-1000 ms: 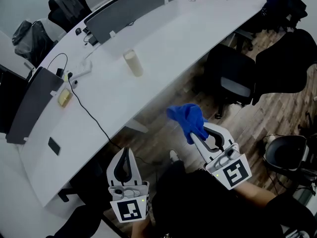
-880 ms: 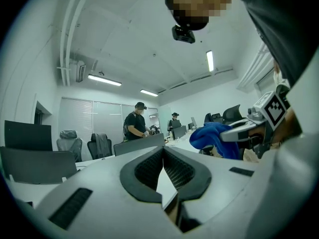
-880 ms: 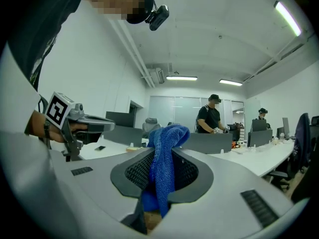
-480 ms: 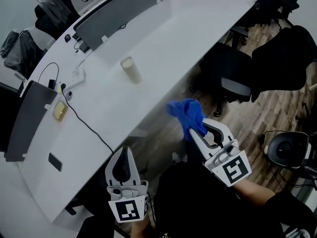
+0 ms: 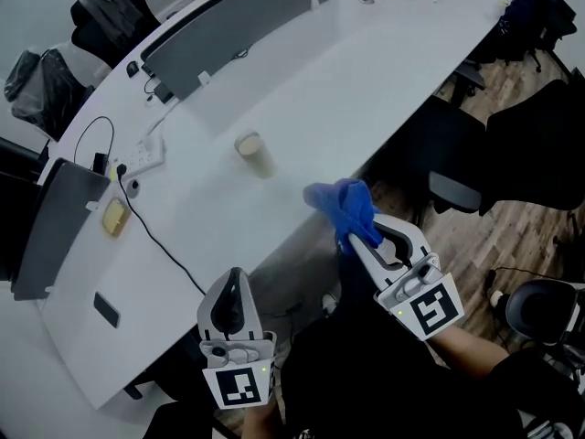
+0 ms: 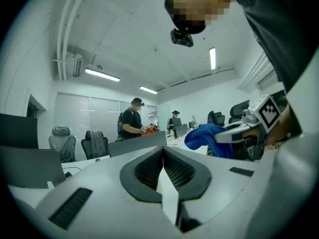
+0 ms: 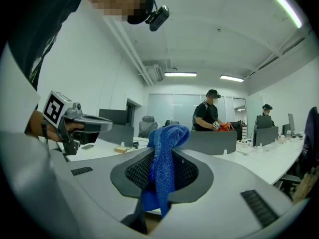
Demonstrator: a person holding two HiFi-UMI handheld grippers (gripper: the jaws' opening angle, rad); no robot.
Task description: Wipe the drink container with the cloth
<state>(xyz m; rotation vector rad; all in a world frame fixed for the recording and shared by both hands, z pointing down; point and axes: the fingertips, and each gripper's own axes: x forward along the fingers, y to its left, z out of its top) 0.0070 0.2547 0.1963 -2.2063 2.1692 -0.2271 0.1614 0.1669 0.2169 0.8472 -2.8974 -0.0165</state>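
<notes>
The left gripper [image 5: 234, 280] is seen low in the head view, by the near edge of the curved white desk [image 5: 366, 71]. Its jaws are pressed together, and nothing is held between them. The right gripper [image 5: 358, 243] is held a little further forward, also by the desk's near edge. Its jaws are clamped on a blue cloth [image 5: 343, 207]. The cloth is bunched up beyond the jaw tips, and in the right gripper view a strip of it is shown hanging down between the pads.

The drink container, a cream cup [image 5: 254, 152], is found standing on the desk beyond both grippers. It is touched by neither gripper and is well apart from the cloth. To the left of the cup a white power strip [image 5: 142, 158] is laid on the desk, and a black cable [image 5: 160, 240] is run from it toward the near edge. A small yellow object [image 5: 114, 218] is set beside the cable. Grey divider panels [image 5: 242, 16] are stood along the desk's far side. Black office chairs [image 5: 539, 144] are placed on the wooden floor at the right. Two people [image 7: 207, 116] are seen standing in the background of the right gripper view
</notes>
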